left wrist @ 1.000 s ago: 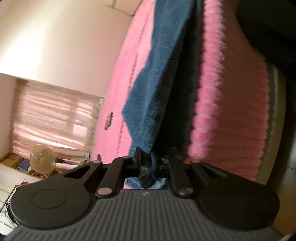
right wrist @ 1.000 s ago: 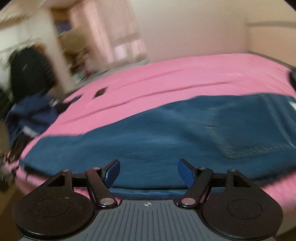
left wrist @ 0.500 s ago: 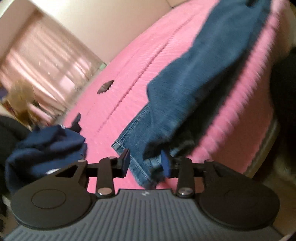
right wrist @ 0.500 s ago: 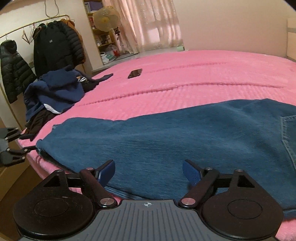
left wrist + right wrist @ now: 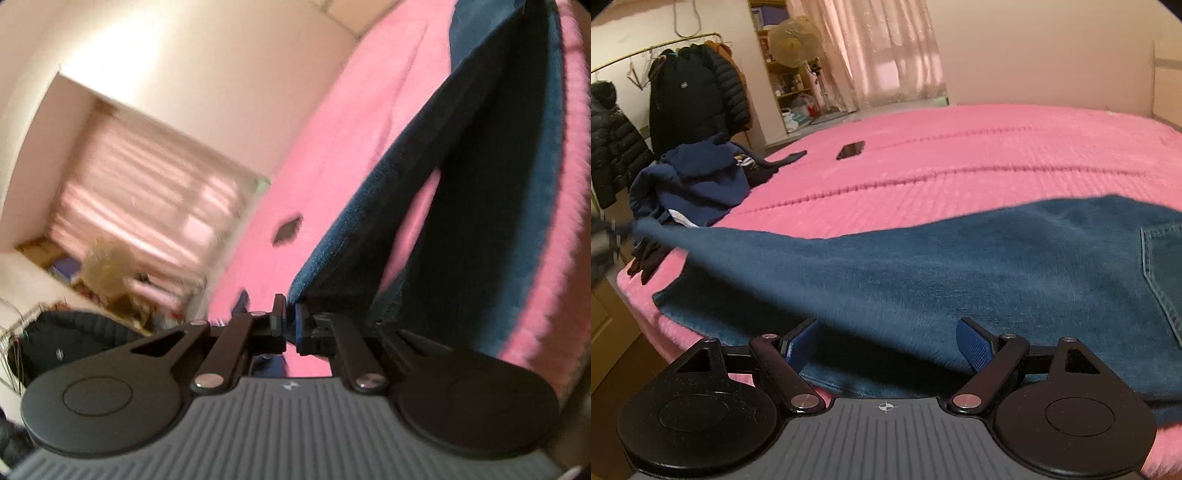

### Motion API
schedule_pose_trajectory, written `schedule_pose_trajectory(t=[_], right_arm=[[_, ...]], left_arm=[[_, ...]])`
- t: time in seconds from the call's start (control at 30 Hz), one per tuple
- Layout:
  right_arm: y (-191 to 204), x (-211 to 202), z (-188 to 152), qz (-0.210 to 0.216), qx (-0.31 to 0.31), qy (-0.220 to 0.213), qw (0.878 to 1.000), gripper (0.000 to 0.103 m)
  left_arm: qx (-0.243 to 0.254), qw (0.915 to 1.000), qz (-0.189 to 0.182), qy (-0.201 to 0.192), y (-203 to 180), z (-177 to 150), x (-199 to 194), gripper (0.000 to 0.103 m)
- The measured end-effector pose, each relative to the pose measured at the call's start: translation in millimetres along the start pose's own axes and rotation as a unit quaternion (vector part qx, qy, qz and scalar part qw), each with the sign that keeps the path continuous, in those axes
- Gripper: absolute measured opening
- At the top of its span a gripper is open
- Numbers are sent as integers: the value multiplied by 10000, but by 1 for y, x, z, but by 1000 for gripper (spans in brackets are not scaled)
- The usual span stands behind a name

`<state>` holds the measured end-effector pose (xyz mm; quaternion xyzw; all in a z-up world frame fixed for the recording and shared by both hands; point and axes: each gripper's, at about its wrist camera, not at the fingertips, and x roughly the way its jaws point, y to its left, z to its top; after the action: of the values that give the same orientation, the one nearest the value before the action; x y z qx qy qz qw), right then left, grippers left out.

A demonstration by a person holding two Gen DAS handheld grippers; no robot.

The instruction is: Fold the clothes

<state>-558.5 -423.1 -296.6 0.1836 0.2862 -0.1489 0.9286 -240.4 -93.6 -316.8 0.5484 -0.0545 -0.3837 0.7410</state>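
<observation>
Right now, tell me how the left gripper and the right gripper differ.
The left gripper is shut on the hem of the jeans, its jaws having just closed; the right gripper stands wide open, pinching nothing. The left gripper holds the leg end up off the pink bedspread; the right gripper hovers at the near edge of the jeans. Both are black, two-fingered and at the jeans.

The left gripper [image 5: 290, 323] has matte black linkage arms with round silver pivot screws, two big black discs each with a shallow circular recess, and a grey ribbed body bearing a small white crosshair mark. The right gripper [image 5: 888, 345] is built alike: black arms, silver screws, twin black discs, grey ribbed housing with a crosshair. Its fingers carry blue pads [image 5: 973, 347] with a fine dimpled texture.
</observation>
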Motion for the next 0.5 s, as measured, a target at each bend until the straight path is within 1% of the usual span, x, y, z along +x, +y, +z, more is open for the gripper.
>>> schedule_pose_trajectory(t=[0.03,0.1,0.2,0.3,0.43,0.5], right_arm=[[-1,2,-1,5,41,48,10000,84],[-1,5,-2,24,53,109,9999,84],[1,4,-1,45,-55,95,9999,84],[-3,4,0,-2,-5,85,10000,84],[-9,2,-4,-15,182,73,9998,84],[-16,-1,-9,-25,383,63,9992,85]], left_arm=[[148,9996,-155,183,-18,-7,1,4],[311,9961,-602,564,-51,-22,7,4],[415,9943,-666,723,-80,-36,2,3],[-34,9944,-644,835,-74,-37,-6,3],[-140,9930,-539,1038,-63,-41,-14,5],[-342,9918,-485,1130,-53,-45,-19,5]])
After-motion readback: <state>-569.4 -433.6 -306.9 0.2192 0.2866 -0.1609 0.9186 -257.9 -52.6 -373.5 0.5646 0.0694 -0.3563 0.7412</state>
